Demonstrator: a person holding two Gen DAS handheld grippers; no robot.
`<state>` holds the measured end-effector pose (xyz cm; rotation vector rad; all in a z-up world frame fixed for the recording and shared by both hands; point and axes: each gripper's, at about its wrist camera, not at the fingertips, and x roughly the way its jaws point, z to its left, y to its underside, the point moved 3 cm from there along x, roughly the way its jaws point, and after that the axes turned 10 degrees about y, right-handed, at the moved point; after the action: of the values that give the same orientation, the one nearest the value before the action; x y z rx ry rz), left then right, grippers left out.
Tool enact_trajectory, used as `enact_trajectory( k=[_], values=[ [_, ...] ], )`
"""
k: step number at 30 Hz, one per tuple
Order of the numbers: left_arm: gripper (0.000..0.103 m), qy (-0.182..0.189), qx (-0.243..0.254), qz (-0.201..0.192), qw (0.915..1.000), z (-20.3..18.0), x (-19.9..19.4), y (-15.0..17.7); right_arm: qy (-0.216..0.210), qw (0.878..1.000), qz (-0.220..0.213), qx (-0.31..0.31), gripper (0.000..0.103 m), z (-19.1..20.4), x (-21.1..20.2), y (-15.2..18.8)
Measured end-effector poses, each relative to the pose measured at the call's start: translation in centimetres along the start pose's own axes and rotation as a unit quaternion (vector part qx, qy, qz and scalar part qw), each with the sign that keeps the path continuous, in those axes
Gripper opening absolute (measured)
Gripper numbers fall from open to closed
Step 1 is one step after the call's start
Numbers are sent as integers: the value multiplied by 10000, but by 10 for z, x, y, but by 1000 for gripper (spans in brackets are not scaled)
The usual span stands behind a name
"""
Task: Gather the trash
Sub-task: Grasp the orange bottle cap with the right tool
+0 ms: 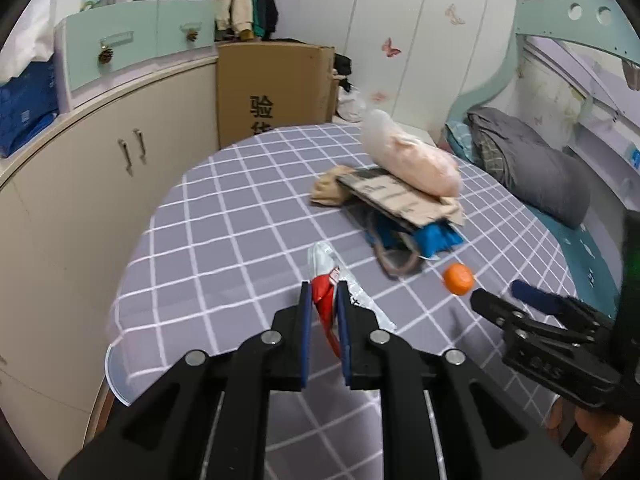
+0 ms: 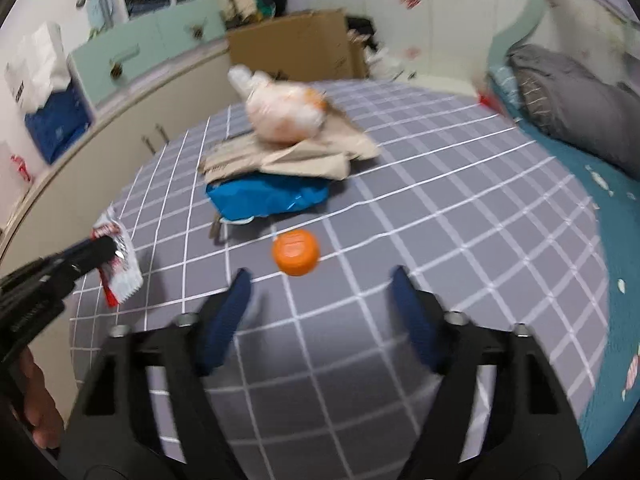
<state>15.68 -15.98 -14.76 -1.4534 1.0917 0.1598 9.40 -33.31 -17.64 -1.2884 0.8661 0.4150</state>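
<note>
Grey checked tablecloth (image 1: 224, 216) beside cream cabinets (image 1: 80, 184).

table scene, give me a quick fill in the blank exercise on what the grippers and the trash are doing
1. The left gripper is shut on a red and silver ____.
2. The round cap lying ahead of the right gripper is ____ in colour.
3. The fingers of the right gripper hold ____.
4. The cap rests on a grey ____ tablecloth.

Missing words: wrapper; orange; nothing; checked
</note>
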Motion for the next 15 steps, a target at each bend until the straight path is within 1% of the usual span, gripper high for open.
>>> enact_trajectory(
  k=[2, 4, 6, 7, 8, 9, 10, 11, 14, 15],
  values=[
    [12, 9, -71, 27, 10000, 10, -2, 0, 50, 9997, 123, -191, 58, 10, 10, -4],
    [12, 65, -150, 48, 9999, 15, -1, 1, 202, 9991, 142, -335, 57, 16, 13, -7],
    [12, 107, -256, 65, 9996, 23, 0, 1, 291, 9985, 166, -433, 52, 20, 17, -11],
    [12, 104, -297, 69, 9995, 26, 0, 1, 362, 9981, 155, -469, 48, 21, 19, -12],
    [12, 100, -314, 72, 9994, 29, 0, 1, 456, 9976, 141, -511, 39, 20, 20, -13],
    [12, 96, -343, 72, 9993, 33, -1, 1, 528, 9971, 124, -542, 34, 20, 20, -13],
    [12, 107, -359, 68, 9993, 35, -1, 1, 486, 9973, 118, -529, 31, 20, 20, -13],
    [12, 116, -368, 61, 9992, 35, -1, 1, 481, 9973, 108, -541, 29, 20, 20, -14],
    [12, 165, -419, 33, 9990, 41, -3, 2, 462, 9976, 20, -522, 29, 20, 15, -12],
    [12, 234, -463, 19, 9987, 44, -5, 2, 450, 9977, -44, -508, 29, 22, 9, -9]
  ],
)
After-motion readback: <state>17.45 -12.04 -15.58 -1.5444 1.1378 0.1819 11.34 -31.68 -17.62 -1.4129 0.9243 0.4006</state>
